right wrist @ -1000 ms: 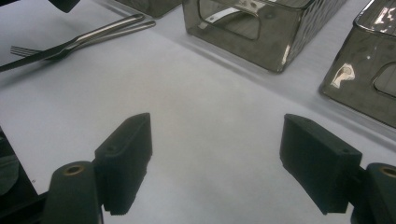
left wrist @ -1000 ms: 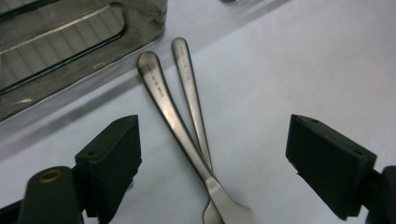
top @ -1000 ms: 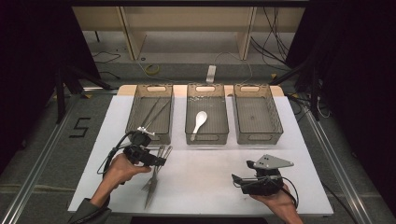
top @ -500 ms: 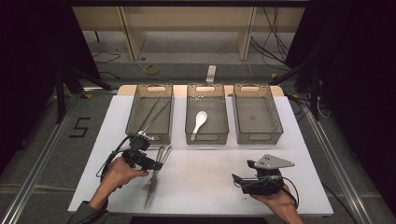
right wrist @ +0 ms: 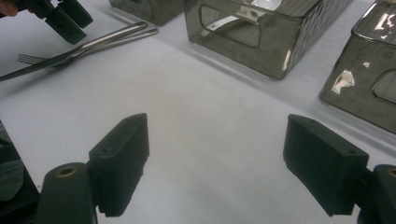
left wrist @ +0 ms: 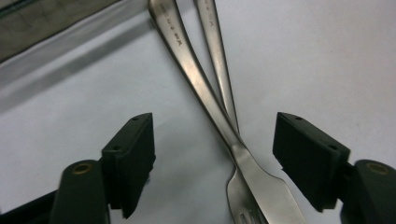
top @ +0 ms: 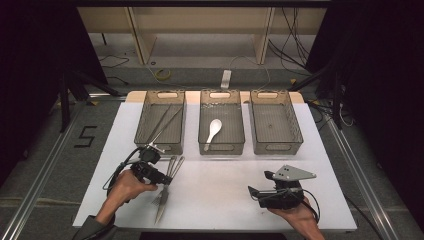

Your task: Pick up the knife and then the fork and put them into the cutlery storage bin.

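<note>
A steel fork (left wrist: 236, 193) and a knife-like piece (left wrist: 196, 79) lie crossed on the white table (top: 215, 185), near its front left. My left gripper (left wrist: 214, 126) is lowered over them, with both handles between its jaws. The jaws have just been closing, but the pads (left wrist: 133, 154) stand clear of the metal on both sides. From above, the left gripper (top: 162, 179) sits at the middle of the cutlery (top: 161, 202). My right gripper (top: 252, 192) rests open at the front right; in its own view the right gripper (right wrist: 217, 126) has only bare table between its jaws.
Three grey bins stand in a row at the back. The left bin (top: 145, 132) holds long thin metal pieces, the middle bin (top: 235, 130) a white spoon (top: 214, 131), and the right bin (top: 292, 132) nothing. The table edge runs close to both hands.
The left hand has shifted a little over the cutlery and its jaws stand narrower. The right gripper has kept still.
</note>
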Demonstrator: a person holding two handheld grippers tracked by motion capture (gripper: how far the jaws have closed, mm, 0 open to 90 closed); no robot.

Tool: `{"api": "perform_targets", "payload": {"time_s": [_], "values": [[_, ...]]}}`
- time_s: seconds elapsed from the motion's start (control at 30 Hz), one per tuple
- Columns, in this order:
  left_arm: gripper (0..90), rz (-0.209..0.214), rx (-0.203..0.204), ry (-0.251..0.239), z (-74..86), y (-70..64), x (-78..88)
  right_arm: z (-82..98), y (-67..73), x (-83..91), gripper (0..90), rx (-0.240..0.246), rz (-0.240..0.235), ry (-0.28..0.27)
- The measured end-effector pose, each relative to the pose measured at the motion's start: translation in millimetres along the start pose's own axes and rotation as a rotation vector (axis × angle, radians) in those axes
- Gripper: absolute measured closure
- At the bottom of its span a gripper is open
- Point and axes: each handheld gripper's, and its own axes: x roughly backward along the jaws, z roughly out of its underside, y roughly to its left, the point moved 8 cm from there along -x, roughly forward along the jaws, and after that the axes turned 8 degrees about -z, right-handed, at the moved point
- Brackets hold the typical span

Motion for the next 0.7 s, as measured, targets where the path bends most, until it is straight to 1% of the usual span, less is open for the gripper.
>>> {"api": "perform_targets", "payload": {"time_s": [0.1, 0.17, 0.27, 0.33, 0.5, 0.53, 0.6, 0.7], "values": [[34.3, 0.001, -0.011, 0.010, 1.1, -1.4, -0.9, 0.5, 0.8, -0.4, 23.5, 0.006, -0.002, 0.006], [37.0, 0.008, -0.023, 0.019, 3.3, -2.7, -0.9, 0.3, 1.7, -0.4, 23.7, 0.011, -0.001, 0.011], [41.1, 0.020, -0.022, 0.020, 4.0, -4.5, -1.9, -0.2, 2.7, -1.0, 23.7, 0.013, 0.001, 0.012], [44.1, 0.032, -0.036, 0.031, 5.4, -6.3, -3.4, -0.4, 2.9, -1.2, 23.8, 0.017, 0.002, 0.013], [50.2, 0.043, -0.039, 0.040, 4.4, -8.8, -8.7, -0.4, 2.9, -1.8, 23.9, 0.016, 0.001, 0.014], [51.7, 0.040, -0.052, 0.048, 4.2, -10.7, -12.5, -0.1, 3.0, -2.0, 23.9, 0.017, 0.002, 0.017], [53.8, 0.013, -0.074, 0.050, 3.0, -12.1, -13.8, 0.1, 3.6, -2.1, 23.9, 0.020, 0.001, 0.019], [59.8, -0.021, -0.082, 0.052, 1.7, -12.3, -15.3, 0.0, 4.2, -2.4, 24.0, 0.018, 0.001, 0.020]]}}
